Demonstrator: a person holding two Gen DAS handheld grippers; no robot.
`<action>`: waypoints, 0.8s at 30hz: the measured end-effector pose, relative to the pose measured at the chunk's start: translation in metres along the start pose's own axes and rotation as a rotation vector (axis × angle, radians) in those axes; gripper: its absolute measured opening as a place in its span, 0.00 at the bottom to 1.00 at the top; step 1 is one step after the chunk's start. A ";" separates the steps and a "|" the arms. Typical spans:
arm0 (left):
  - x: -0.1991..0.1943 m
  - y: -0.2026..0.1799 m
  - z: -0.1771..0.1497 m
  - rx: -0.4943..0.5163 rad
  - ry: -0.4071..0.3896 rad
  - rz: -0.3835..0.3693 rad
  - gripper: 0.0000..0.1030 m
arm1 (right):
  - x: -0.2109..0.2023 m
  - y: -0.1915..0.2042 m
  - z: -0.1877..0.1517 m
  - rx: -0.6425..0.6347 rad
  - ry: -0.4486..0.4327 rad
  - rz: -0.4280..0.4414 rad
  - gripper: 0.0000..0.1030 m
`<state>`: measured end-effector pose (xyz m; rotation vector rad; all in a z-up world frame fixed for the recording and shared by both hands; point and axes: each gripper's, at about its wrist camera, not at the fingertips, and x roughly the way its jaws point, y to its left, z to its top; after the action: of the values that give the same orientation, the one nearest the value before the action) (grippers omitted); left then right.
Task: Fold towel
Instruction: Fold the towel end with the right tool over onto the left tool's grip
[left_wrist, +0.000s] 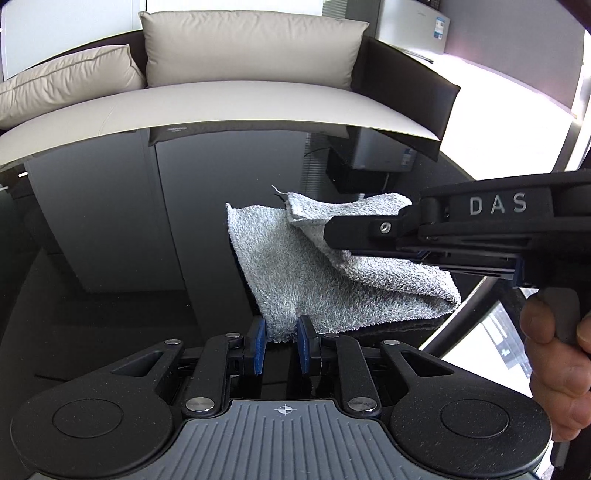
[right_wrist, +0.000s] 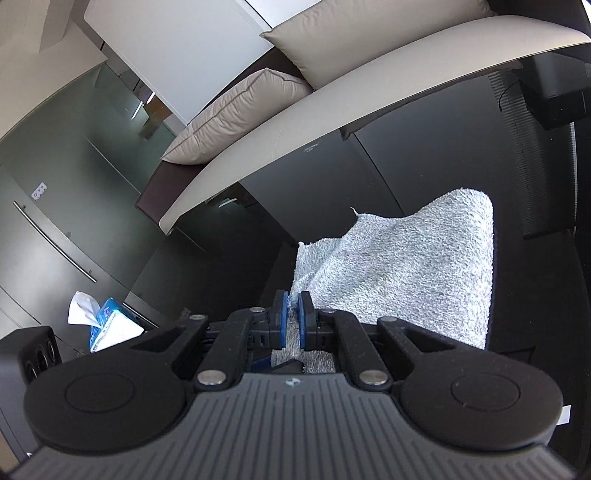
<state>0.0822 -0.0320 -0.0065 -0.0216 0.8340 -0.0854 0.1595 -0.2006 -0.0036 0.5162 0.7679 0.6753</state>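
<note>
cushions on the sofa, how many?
2. One large beige cushion stands upright against the sofa backrest, centre. A second cushion slumps to its left, at the frame edge. More may sit out of view.

Beige sofa w/ cushions behind glossy black table, daylit room.

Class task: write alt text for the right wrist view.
The right gripper is shut on an edge of a grey towel, which spreads over a glossy black table. A beige sofa stands behind.
</note>
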 end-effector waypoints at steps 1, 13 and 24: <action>-0.001 0.000 0.000 0.001 0.000 0.001 0.17 | -0.003 -0.002 0.003 0.015 -0.013 0.011 0.06; -0.001 0.002 0.000 0.000 0.002 -0.011 0.16 | -0.005 0.014 0.001 -0.046 0.063 0.096 0.06; -0.011 0.009 -0.001 -0.009 0.012 -0.028 0.18 | 0.009 0.004 -0.008 -0.005 0.118 0.085 0.06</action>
<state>0.0746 -0.0219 -0.0001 -0.0410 0.8459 -0.1081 0.1562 -0.1899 -0.0099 0.5096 0.8580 0.7917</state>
